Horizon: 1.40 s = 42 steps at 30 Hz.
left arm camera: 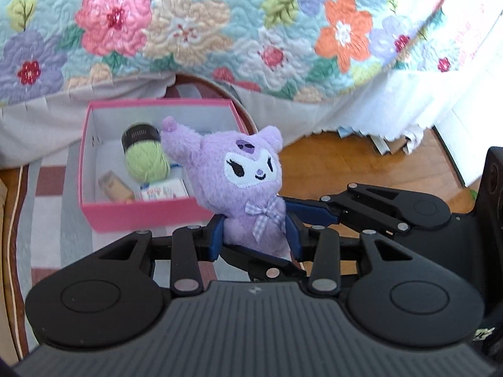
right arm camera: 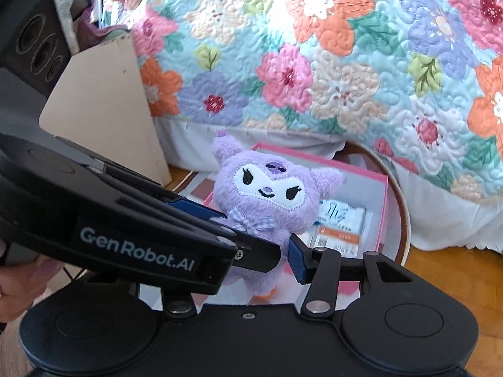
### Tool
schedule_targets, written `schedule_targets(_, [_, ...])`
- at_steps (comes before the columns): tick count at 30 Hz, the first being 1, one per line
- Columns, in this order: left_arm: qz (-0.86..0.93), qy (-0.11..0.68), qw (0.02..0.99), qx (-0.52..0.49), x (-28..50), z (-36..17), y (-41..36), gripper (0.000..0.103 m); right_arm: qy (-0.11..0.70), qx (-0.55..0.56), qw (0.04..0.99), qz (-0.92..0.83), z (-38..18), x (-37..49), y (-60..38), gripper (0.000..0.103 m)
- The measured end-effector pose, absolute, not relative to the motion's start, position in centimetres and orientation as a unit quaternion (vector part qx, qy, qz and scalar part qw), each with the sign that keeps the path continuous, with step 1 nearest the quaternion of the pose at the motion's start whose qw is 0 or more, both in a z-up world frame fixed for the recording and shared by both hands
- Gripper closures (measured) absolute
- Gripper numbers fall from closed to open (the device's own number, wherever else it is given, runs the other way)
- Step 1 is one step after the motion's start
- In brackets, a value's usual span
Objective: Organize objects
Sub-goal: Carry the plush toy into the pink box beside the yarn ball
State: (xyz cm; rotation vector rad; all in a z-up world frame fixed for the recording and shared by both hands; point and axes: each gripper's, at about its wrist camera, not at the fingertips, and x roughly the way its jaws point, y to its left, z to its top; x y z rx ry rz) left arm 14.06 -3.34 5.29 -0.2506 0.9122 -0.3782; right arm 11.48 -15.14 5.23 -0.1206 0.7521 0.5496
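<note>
Purple plush (left arm camera: 248,185) is pinched by both claws, left (left arm camera: 256,235) and right (right arm camera: 261,251), mid-frame; next I'd drop it into the pink box (left arm camera: 141,216) at centre-left.

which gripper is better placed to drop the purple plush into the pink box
Probably left. The left gripper is shut on the purple plush, with the pink box straight ahead; the right gripper comes in from the side.

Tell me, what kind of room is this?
Probably a bedroom at home: a flowered quilt hangs over a bed's edge, above a wooden floor with a checked rug.
</note>
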Motion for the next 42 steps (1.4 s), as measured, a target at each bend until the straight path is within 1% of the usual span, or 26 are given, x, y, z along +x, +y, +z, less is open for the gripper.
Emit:
schedule_targets(6, [-0.164, 0.422, 0.880, -0.142, 19.9, 4.9, -3.2, 0.064, 0.345, -0.048, 0.900, 0.262, 5.1, 16.9, -15.9, 0.048])
schedule_targets(10, [-0.158, 0.422, 0.876, -0.171, 23.9, 2.9, -3.4, 0.064, 0.329, 0.011, 0.903, 0.275, 3.2, 20.7, -18.0, 0.048])
schedule_targets(14, [-0.154, 0.437, 0.867, -0.184, 27.3, -0.1, -4.1, 0.064, 0.344, 0.046, 0.900, 0.264, 0.2, 23.8, -19.3, 0.048])
schedule_targets(24, [-0.120, 0.460, 0.856, -0.203, 32.5, -6.6, -3.5, 0.064, 0.386, 0.049, 0.885, 0.255, -5.7, 29.8, -19.2, 0.048])
schedule_targets(29, [-0.113, 0.481, 0.846, -0.202, 34.6, -9.0, -3.4, 0.064, 0.418, 0.033, 0.874, 0.246, -7.7, 31.9, -18.6, 0.048])
schedule_targets(33, [-0.116, 0.497, 0.831, -0.222, 36.0, -10.8, -2.9, 0.063, 0.440, 0.015, 0.867, 0.236, -9.1, 33.2, -17.9, 0.048])
schedule_targets(37, [-0.119, 0.497, 0.826, -0.237, 36.5, -12.1, -2.7, 0.063, 0.450, -0.011, 0.865, 0.222, -9.9, 33.7, -17.3, 0.050])
schedule_targets(40, [-0.115, 0.498, 0.826, -0.237, 36.7, -12.5, -2.8, 0.061, 0.460, -0.042, 0.862, 0.210, -10.1, 34.1, -16.4, 0.050])
schedule_targets(42, [-0.109, 0.500, 0.828, -0.229, 36.8, -12.6, -3.1, 0.056, 0.461, -0.071, 0.861, 0.200, -10.3, 34.0, -15.8, 0.050])
